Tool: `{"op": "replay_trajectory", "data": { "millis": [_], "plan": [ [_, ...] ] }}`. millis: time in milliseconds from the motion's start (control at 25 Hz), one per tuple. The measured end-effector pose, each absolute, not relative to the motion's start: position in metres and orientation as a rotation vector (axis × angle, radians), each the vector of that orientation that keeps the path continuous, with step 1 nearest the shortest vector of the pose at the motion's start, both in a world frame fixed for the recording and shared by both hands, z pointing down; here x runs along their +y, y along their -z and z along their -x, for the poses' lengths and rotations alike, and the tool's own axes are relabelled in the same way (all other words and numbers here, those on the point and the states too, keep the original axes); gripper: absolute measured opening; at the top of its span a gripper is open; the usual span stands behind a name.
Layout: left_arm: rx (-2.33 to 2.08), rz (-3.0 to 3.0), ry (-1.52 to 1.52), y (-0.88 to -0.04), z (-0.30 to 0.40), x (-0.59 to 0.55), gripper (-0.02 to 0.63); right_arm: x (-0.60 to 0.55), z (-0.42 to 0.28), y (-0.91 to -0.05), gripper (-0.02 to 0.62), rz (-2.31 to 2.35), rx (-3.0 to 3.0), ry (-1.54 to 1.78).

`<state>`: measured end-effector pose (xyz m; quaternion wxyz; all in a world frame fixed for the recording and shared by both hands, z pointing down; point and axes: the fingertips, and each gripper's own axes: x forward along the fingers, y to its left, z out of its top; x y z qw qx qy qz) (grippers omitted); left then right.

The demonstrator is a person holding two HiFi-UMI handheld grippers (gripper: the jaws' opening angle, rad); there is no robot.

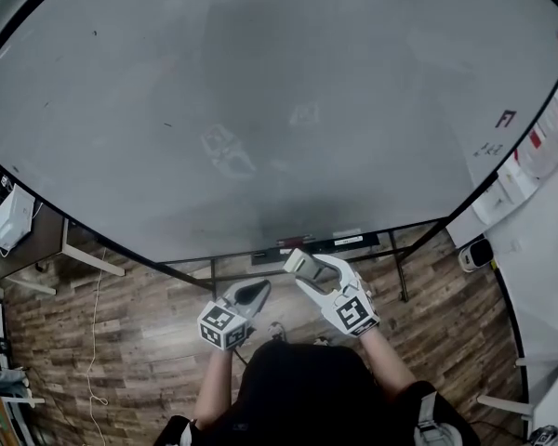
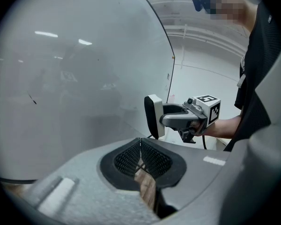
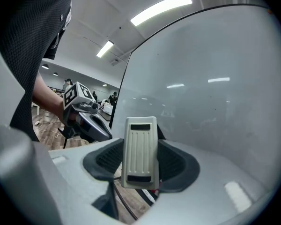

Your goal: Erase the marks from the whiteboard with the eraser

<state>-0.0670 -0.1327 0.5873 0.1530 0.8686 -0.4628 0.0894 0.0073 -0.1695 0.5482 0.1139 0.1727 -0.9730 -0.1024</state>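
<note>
Left gripper (image 1: 259, 289) sits low at 7 o'clock in the head view, over the brown wood-plank floor (image 1: 121, 333). Its jaws are pressed together with nothing in them (idle, not part of this job for now).

Right gripper (image 1: 309, 269) is just beside it at 3 o'clock, jaws clamped on the cream ribbed plastic eraser (image 1: 298, 261). The eraser's long axis runs along the jaws and pokes out past the tips. In the left gripper view its dark pad face looks turned toward the board.

The large grey-white whiteboard (image 1: 167, 63) is ahead. The eraser hangs below its bottom edge, apart from it, no contact.

Key relation:
- Faint grey smudged marks (image 1: 225, 149) lie at 11 o'clock from the eraser, with a fainter patch at 12.
- Small dark marks (image 1: 507, 119) are well apart at 2 o'clock, near the right rim.

My read: the right gripper is the only one carrying the tool. The next move is up and forward toward 11–12, getting the pad flat on the board before sweeping.
</note>
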Motion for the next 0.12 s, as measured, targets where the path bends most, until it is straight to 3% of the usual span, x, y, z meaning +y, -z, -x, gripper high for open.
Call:
{"op": "replay_trajectory", "data": {
  "millis": [120],
  "plan": [
    [-1.334, -2.493, -0.247, -0.5867, 0.0598, -0.1273, 0.014, -0.1657, -0.0123, -0.5483, 0.23, -0.498, -2.85, 0.315]
  ]
}}
